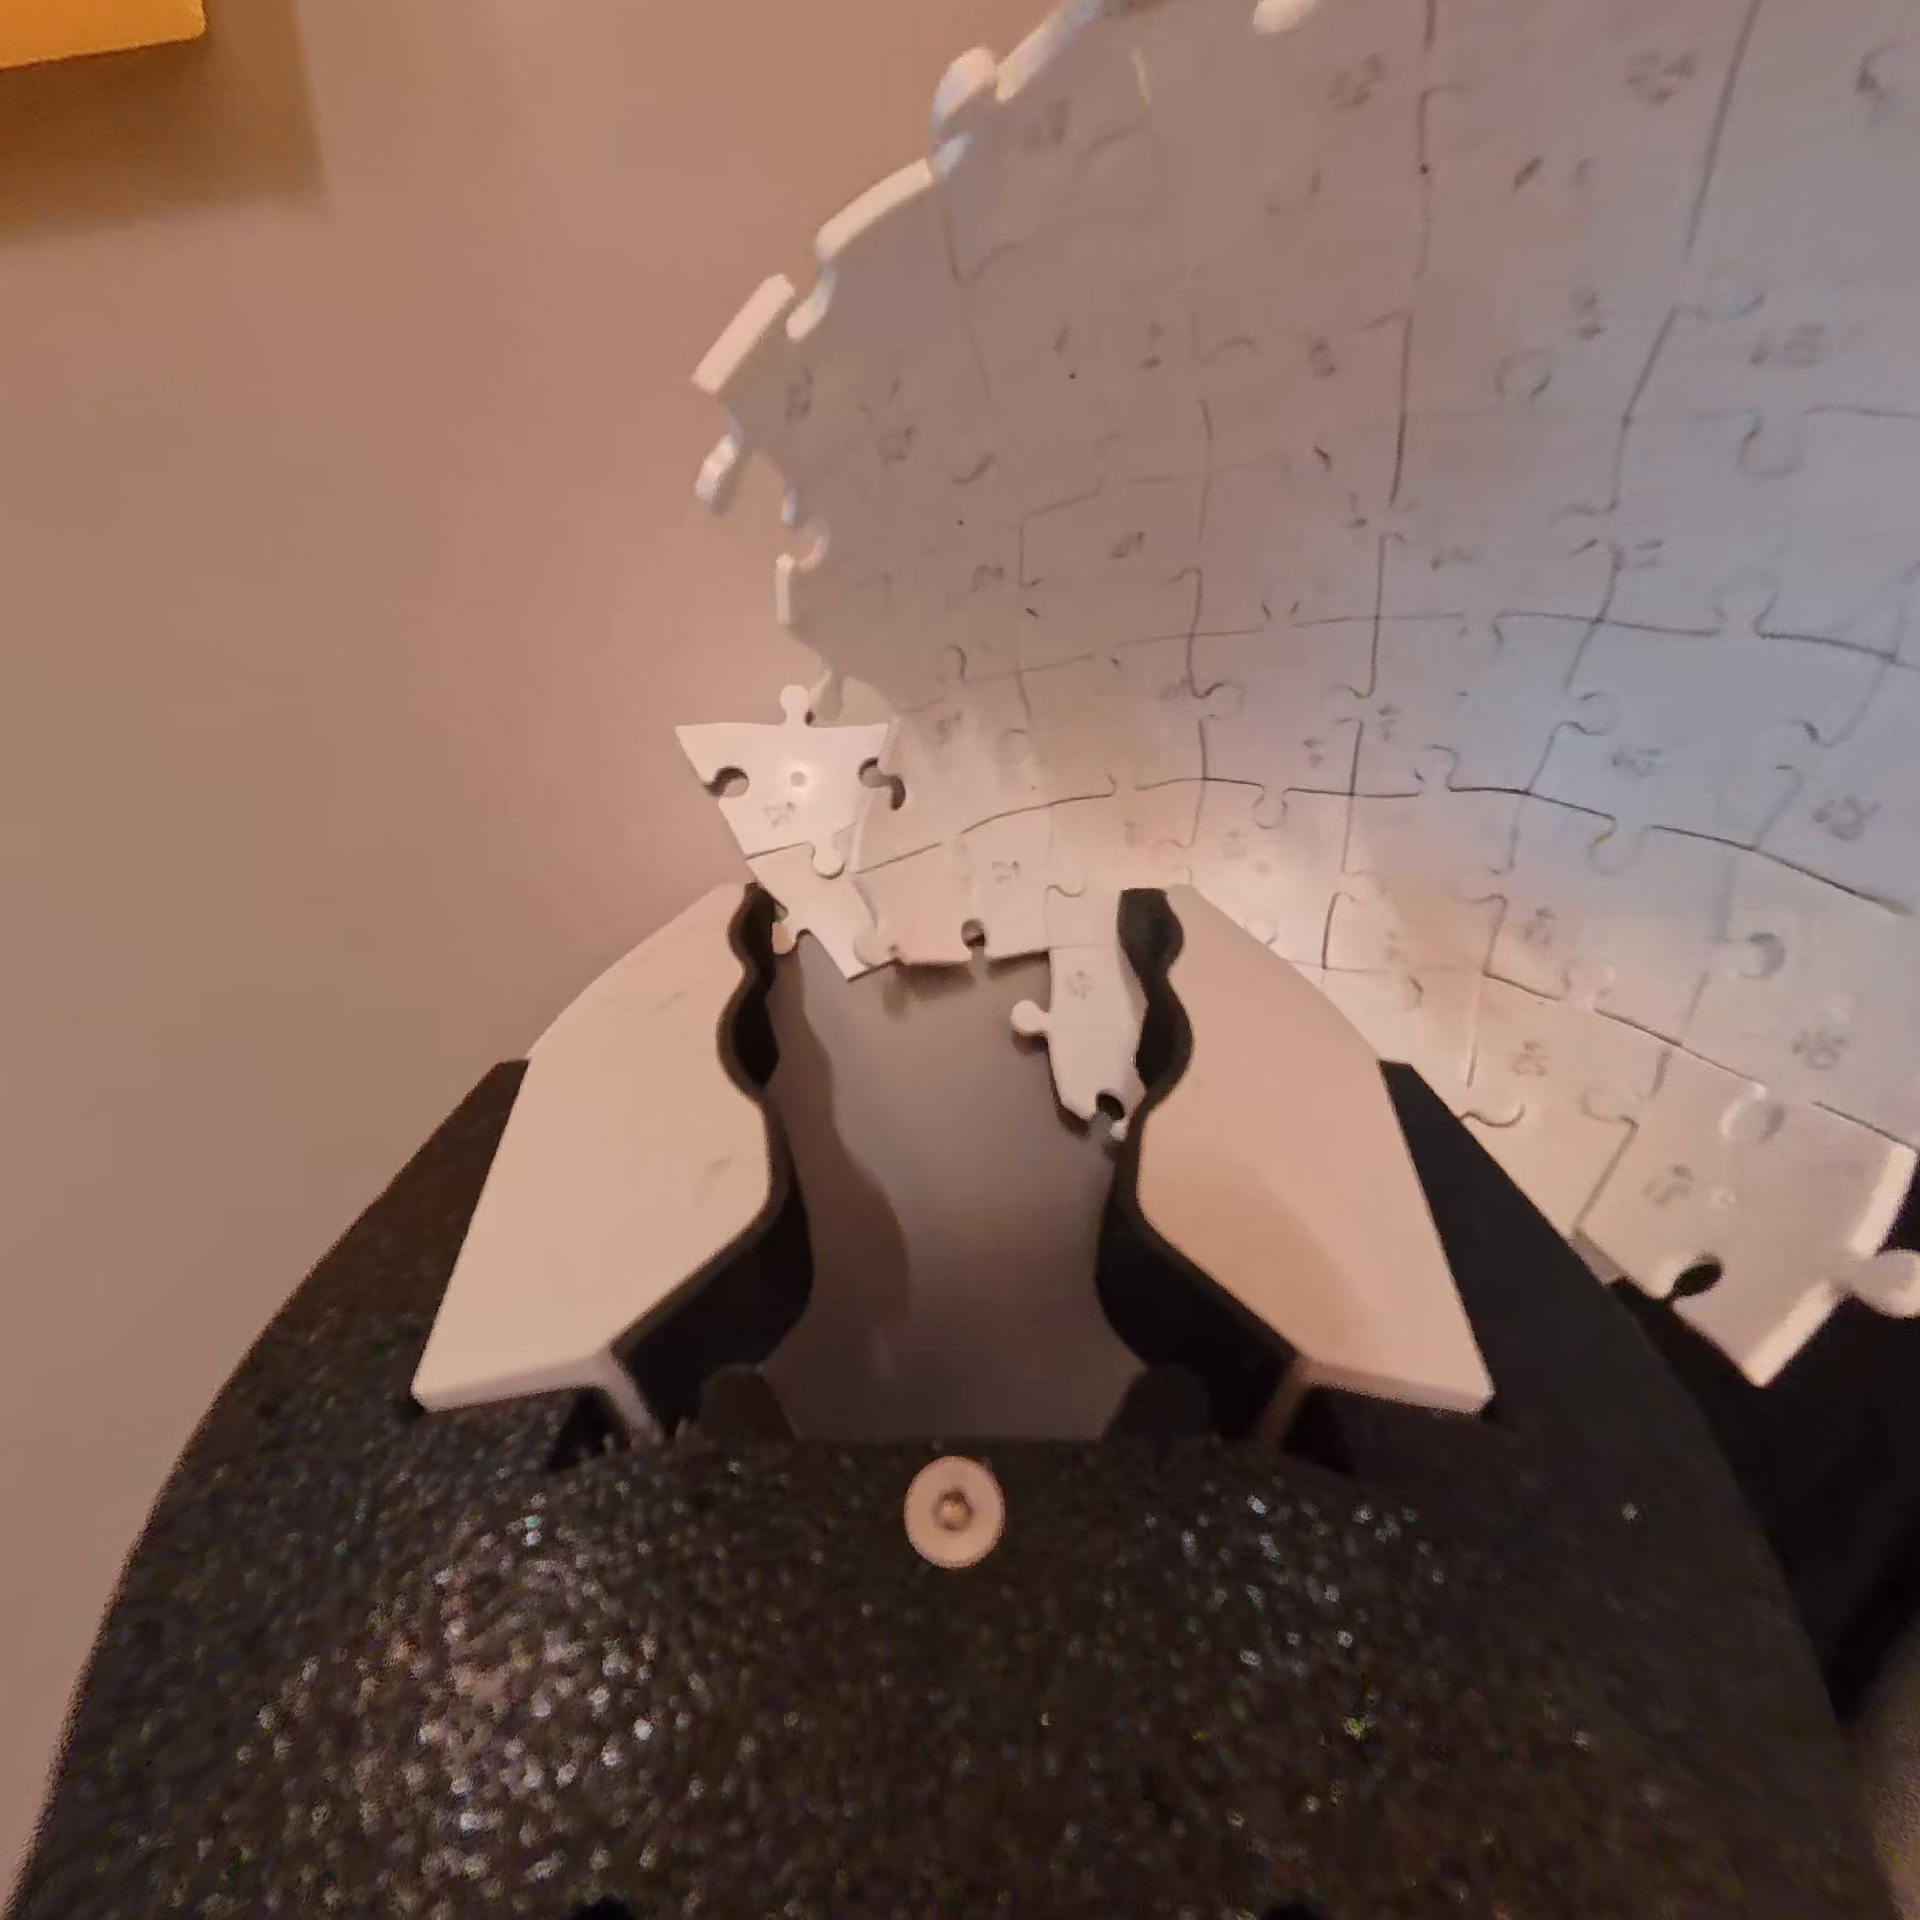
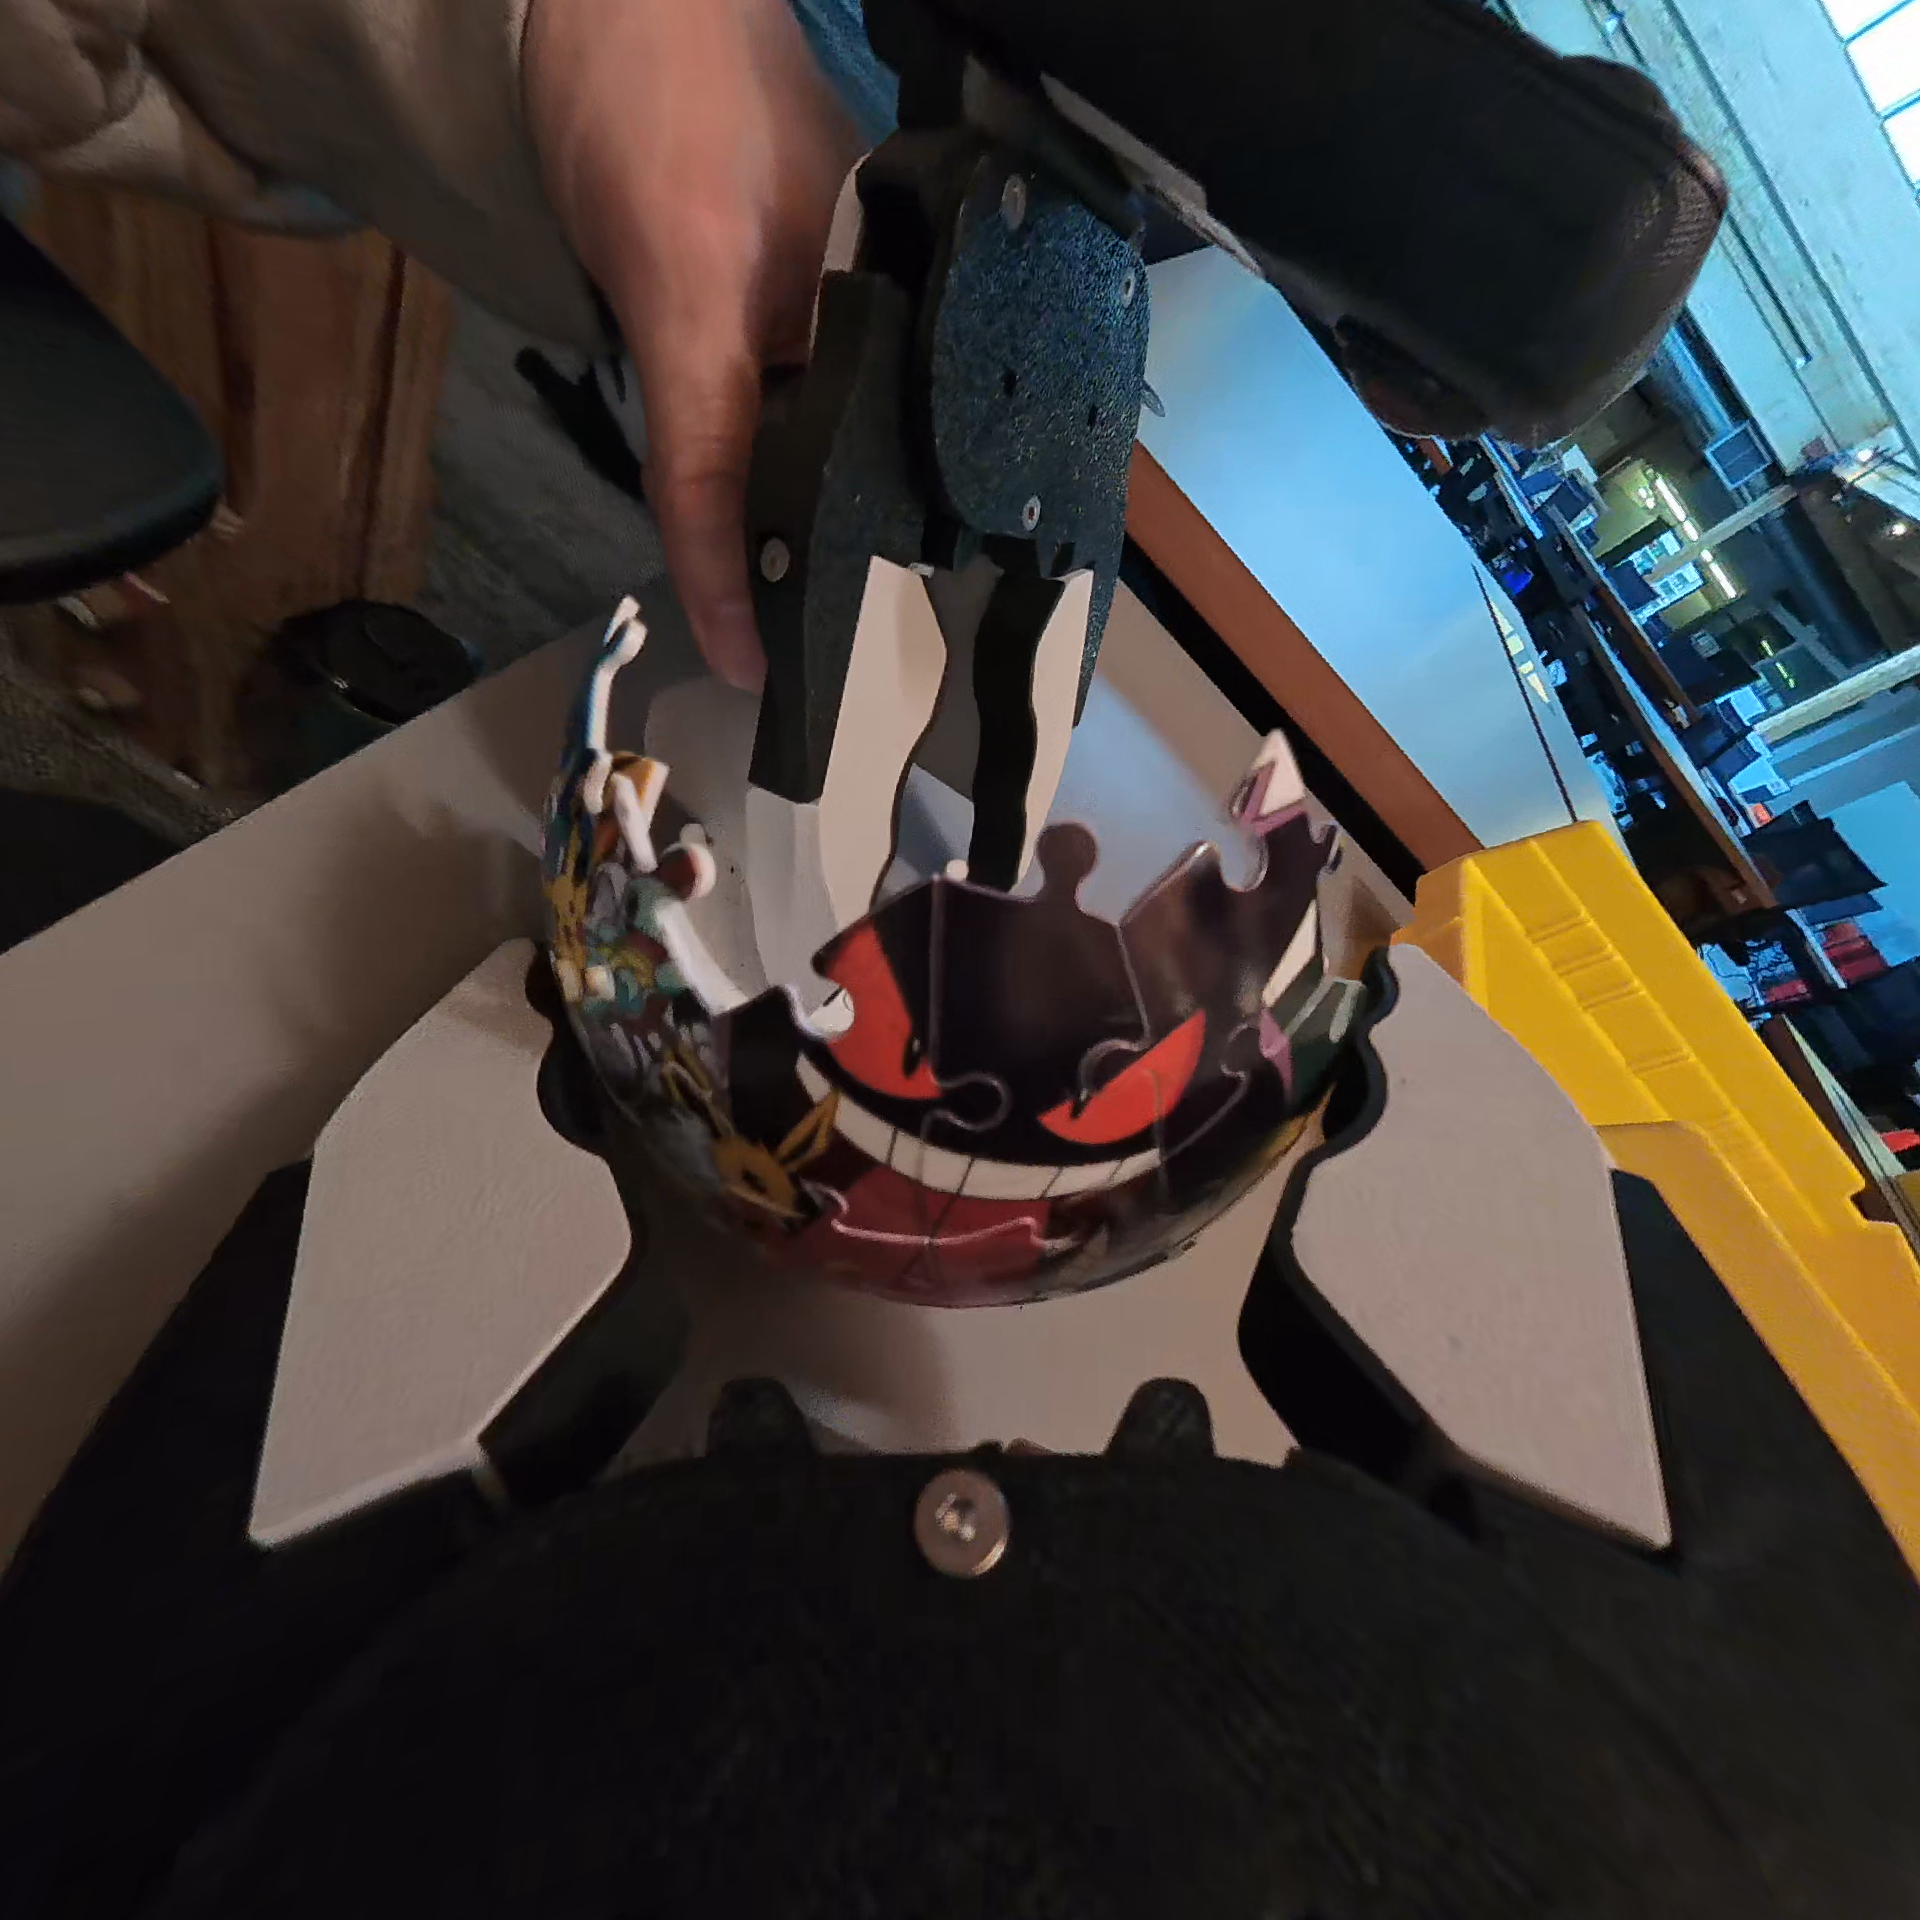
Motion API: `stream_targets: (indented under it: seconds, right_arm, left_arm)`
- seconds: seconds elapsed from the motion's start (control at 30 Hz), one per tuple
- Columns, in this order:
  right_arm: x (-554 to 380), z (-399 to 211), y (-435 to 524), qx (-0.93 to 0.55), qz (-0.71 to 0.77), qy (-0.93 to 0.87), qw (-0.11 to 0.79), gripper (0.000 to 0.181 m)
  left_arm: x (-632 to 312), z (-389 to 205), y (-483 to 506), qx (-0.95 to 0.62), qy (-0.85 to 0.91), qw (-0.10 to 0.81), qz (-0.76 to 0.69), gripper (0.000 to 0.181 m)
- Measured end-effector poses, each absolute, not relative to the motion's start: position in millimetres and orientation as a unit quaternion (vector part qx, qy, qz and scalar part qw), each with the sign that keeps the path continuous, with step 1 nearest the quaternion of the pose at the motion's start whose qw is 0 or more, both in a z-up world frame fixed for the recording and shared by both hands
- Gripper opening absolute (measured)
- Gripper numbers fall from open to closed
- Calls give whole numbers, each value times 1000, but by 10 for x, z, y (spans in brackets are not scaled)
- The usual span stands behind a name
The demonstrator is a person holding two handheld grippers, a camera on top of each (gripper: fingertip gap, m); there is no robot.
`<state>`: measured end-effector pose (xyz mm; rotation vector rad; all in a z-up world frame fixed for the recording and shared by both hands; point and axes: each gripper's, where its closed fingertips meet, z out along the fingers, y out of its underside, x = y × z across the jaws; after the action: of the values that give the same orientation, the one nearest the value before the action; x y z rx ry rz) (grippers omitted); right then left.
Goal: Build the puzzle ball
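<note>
1. White plastic backs fill the left wrist view: the half-built puzzle ball shell [image 1: 1403,623] curves up and to the right, its inner face marked piece by piece. The left tongs [image 1: 951,914] stand at a narrow gap, and the shell's ragged lower edge dips between the tips. One loose-looking tabbed piece [image 1: 1081,1049] lies against the right-side finger, but whether it is pinched I cannot tell. A pale wall lies behind.

2. In the right wrist view, the same shell [image 2: 997,1091] shows its printed outer side, a cartoon face with red eyes and a wide grin. It sits cupped like a bowl between the right tongs [image 2: 961,997], which are spread wide, their black pads touching its flanks. The other tongs [image 2: 940,821] come down from above to the rim, a person's hand [image 2: 686,343] beside them. A white tabletop [image 2: 208,914] lies below.

3. Handling, as a judgement: the shell is likely light and thin, stiff piece by piece yet weak at the seams, so a hard squeeze could pop the joints. Cradling the broad curved flanks looks safer than pinching the open rim.

4. A yellow plastic bin [image 2: 1662,1049] stands at the right; its contents are not visible.
</note>
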<state>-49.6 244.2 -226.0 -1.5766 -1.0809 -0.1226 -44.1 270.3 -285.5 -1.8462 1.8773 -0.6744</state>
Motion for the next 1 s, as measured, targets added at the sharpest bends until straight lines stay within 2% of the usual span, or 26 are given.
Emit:
stream_targets:
  seconds: [0.03, 0.27, 0.53, 0.87, 1.0]
  right_arm:
    - [-495, -2260, 2440, -673, -51, -461, 576, 138]
    - [-543, -2256, 2435, -657, -67, -476, 580, 136]
    - [-500, -2334, 2448, -649, -150, -519, 536, 134]
    - [-541, -2299, 2421, -635, -179, -541, 522, 134]
    - [-435, -2307, 2412, -634, -222, -560, 485, 133]
  left_arm:
    - [-441, -2856, 2701, -664, 676, 210, -242, 67]
    - [-428, -2854, 2708, -665, 672, 213, -246, 66]
    - [-421, -2836, 2712, -672, 661, 204, -263, 71]
    - [-348, -2839, 2701, -673, 656, 215, -266, 71]
    - [-319, -2826, 2720, -674, 651, 225, -267, 76]
